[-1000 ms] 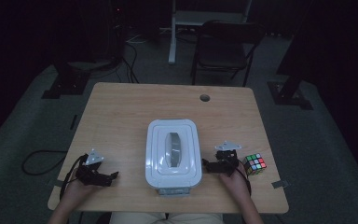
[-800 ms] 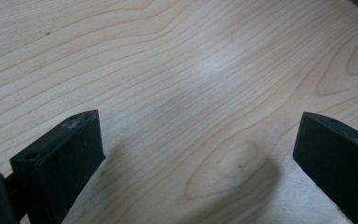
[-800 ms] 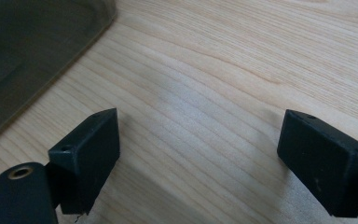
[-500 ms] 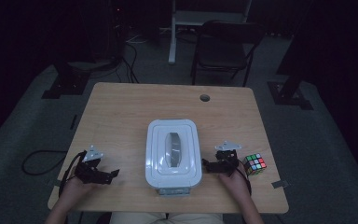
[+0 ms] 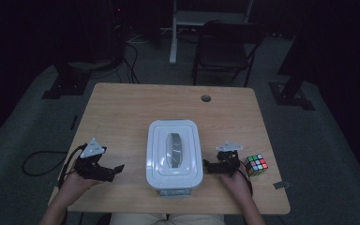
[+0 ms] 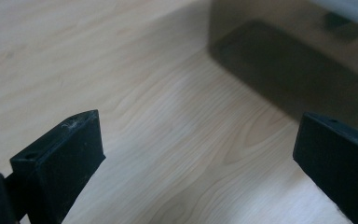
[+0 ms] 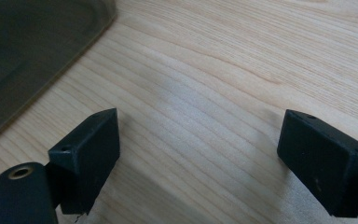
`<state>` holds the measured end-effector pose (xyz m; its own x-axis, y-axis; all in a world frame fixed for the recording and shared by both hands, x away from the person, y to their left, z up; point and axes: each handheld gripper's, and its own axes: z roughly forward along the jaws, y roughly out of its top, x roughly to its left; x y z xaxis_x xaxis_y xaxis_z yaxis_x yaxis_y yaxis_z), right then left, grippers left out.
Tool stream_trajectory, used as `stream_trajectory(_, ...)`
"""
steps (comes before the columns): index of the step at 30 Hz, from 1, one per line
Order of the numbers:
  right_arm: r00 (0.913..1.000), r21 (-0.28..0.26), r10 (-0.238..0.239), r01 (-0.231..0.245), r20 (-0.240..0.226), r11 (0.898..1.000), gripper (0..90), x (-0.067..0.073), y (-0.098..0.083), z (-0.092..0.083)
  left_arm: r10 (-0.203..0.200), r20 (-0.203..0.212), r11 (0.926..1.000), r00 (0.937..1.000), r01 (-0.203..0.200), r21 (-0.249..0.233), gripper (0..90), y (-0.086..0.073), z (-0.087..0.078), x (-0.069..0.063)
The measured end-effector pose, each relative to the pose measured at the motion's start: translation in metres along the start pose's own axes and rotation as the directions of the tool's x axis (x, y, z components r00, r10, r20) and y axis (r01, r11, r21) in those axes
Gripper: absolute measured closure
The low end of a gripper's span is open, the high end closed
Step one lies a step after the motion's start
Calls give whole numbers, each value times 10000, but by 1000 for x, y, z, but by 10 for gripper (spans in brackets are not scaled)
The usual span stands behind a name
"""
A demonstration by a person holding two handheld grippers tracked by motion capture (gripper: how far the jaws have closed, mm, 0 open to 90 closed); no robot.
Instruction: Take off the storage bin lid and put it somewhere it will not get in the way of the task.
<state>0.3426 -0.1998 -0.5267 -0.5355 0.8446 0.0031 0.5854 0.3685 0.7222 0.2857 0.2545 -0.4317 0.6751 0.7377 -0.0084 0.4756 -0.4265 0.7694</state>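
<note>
While both our grippers rest on the table (image 5: 122, 112), jaws wide and holding nothing, the left gripper (image 5: 115, 169) and right gripper (image 5: 207, 165) flank the lidded box (image 5: 174, 150); a cube (image 5: 256, 164) sits right.

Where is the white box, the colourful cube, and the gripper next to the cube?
White box (image 5: 174, 150), high view, lid's centre.
Colourful cube (image 5: 256, 164), high view, top face.
Right hand-held gripper (image 5: 209, 165), high view, between its open jaw tips.

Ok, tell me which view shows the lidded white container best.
The high view: the whole lidded white container sits mid-table between both grippers. The left gripper view catches just a dark translucent wall; the right gripper view, just a corner.
</note>
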Motion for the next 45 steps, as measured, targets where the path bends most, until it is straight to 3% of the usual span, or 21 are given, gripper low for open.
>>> stream_trajectory(11,10000,0,0,0,0,10000,126,0,0,0,615,918,9957,9939,-547,-746,23,20,-1,-21)
stream_trajectory(19,10000,0,2,-2,2,10000,126,0,0,0,1060,1425,9898,9841,-907,-1101,23,38,-1,-37)
stream_trajectory(27,10000,-1,4,-4,-1,10000,126,0,0,0,1442,2062,9837,9678,-1176,-1363,24,54,6,-54)
stream_trajectory(34,10000,1,6,-6,0,10000,126,0,0,0,1500,2320,9817,9611,-1170,-1500,26,65,10,-62)
stream_trajectory(36,10000,-2,4,-4,-1,10000,127,0,0,0,1729,2687,9782,9476,-1334,-1590,26,68,12,-66)
stream_trajectory(45,10000,0,2,-2,3,10000,126,0,0,0,1648,3062,9811,9376,-1238,-1489,26,79,26,-77)
